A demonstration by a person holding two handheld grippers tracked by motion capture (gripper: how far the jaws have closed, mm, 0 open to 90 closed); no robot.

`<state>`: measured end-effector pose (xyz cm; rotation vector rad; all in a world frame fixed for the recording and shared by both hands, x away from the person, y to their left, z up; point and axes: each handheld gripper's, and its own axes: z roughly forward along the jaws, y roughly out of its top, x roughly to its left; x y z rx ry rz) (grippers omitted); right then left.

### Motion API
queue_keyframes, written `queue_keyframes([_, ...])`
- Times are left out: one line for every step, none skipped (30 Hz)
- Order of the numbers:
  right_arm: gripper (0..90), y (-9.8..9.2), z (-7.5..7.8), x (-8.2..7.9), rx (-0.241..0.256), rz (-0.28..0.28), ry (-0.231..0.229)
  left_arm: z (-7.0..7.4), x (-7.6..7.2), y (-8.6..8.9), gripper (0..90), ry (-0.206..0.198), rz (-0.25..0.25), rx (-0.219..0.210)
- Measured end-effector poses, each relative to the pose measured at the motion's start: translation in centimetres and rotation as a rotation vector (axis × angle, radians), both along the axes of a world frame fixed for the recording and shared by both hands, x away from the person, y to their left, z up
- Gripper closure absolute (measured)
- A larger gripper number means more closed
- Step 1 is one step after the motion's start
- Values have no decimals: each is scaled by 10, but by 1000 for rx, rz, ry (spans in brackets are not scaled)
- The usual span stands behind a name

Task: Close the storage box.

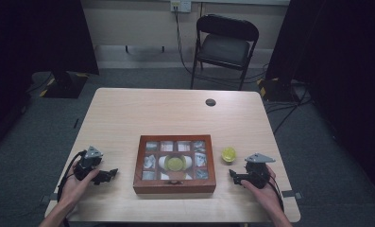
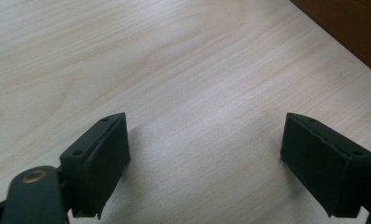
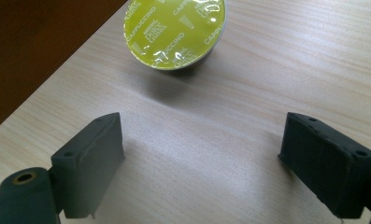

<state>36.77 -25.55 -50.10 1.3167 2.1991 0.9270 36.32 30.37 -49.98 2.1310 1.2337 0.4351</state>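
The left gripper (image 1: pixel 110 175) and right gripper (image 1: pixel 233 176) rest low on the tabletop (image 1: pixel 152 113), jaws wide apart and empty. A yellow pod (image 3: pixel 174 32) sits just past the right one, beside the wooden box (image 1: pixel 174 163).

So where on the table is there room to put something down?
The big bare stretch of table behind the wooden box is free, apart from a small dark disc. The front left corner is free too. Right of the box it is crowded: the yellow capsule and the right gripper.

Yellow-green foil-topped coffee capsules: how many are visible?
2. One yellow-green foil-topped coffee capsule stands on the table right of the brown wooden box; another lies in its centre compartment. Others may be hidden.
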Motion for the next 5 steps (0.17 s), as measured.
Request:
queue_keyframes([123,0,0,0,0,0,-1,-3,-1,-1,134,-26,6,-18])
queue_keyframes([123,0,0,0,0,-1,1,-9,-3,-1,100,-67,13,-43])
queue_keyframes([123,0,0,0,0,-1,1,-9,-3,-2,49,-66,15,-37])
queue_keyframes([122,0,0,0,0,-2,0,-9,-4,-3,45,-65,23,-35])
queue_keyframes([122,0,0,0,0,-3,1,-9,-4,-3,44,-65,25,-33])
